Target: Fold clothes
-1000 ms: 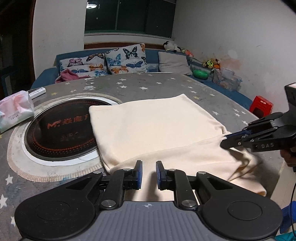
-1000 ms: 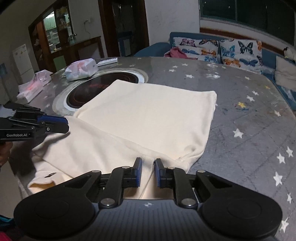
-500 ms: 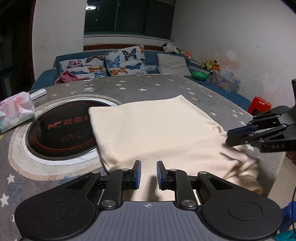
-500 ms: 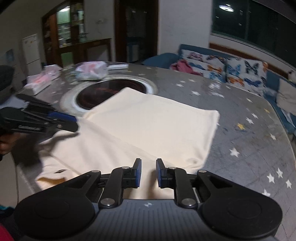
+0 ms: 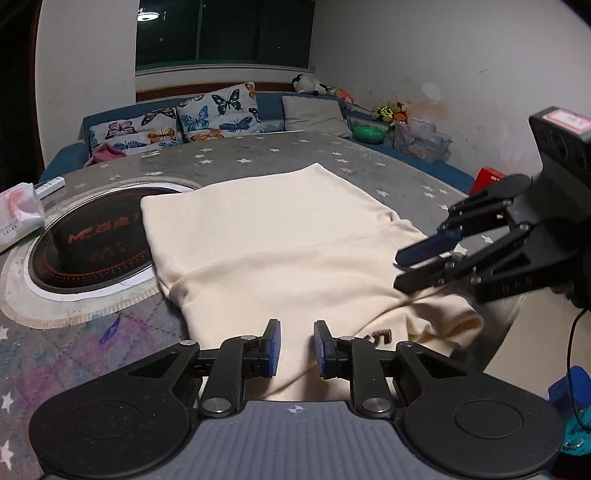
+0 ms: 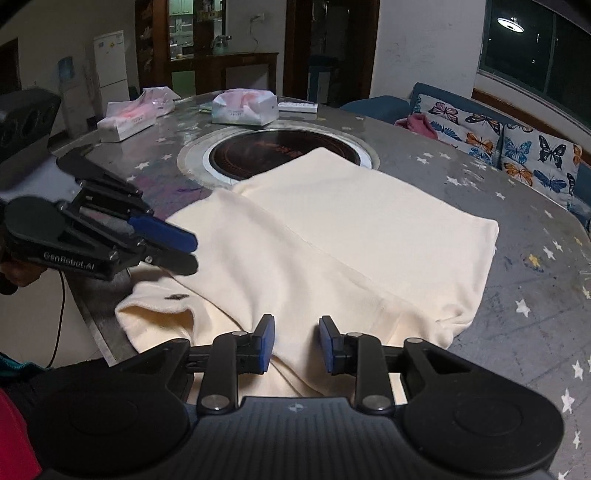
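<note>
Dim indoor night light, fisheye views from both wrists.

We see one ceiling lamp point(image 6: 509, 23) mirrored in the dark window point(image 5: 221, 33) (the only source we can trace); it leaves soft shadows under the cloth point(image 5: 280, 236) folds and dull glare on the table point(image 6: 517, 206). Edges bend strongly, corners go black, and the left gripper point(image 6: 184, 251) looks slightly motion-blurred.

White walls point(image 5: 424, 55) enclose the room. A dark window point(image 5: 221, 33) at the upper centre reflects a ceiling lamp point(image 5: 147, 16). Below it, a blue sofa point(image 5: 269, 103) carries butterfly cushions point(image 5: 218, 110). A white fridge point(image 6: 110, 62) stands upper left in the right wrist view.
</note>
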Tool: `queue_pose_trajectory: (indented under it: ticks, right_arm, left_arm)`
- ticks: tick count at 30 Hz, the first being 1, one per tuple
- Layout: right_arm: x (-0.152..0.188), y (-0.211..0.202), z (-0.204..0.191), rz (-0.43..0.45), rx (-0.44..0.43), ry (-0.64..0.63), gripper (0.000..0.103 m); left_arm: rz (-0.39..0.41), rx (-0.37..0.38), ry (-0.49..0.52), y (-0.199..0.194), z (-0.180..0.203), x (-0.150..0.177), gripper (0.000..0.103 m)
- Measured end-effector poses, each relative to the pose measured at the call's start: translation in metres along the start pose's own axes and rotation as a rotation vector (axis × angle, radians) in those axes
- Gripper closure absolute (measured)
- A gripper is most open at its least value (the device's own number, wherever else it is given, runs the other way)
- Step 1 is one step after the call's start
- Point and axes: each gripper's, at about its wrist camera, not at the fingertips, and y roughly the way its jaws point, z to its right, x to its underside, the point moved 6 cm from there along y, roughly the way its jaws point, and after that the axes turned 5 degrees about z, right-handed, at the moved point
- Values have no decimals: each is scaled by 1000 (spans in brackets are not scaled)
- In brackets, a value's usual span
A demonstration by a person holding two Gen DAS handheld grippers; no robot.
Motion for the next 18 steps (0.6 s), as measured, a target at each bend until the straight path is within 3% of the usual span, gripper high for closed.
queue_pose_trajectory:
  ticks: [13,18]
  right_arm:
    - [-6,-1,-12,0,-6,-32,73]
    - [1,5,-9,-33,0,-9,66]
  left_arm:
    - [26,-11,5,-14,0,8,73]
    - [29,-20,-3,-16,-1,12,72]
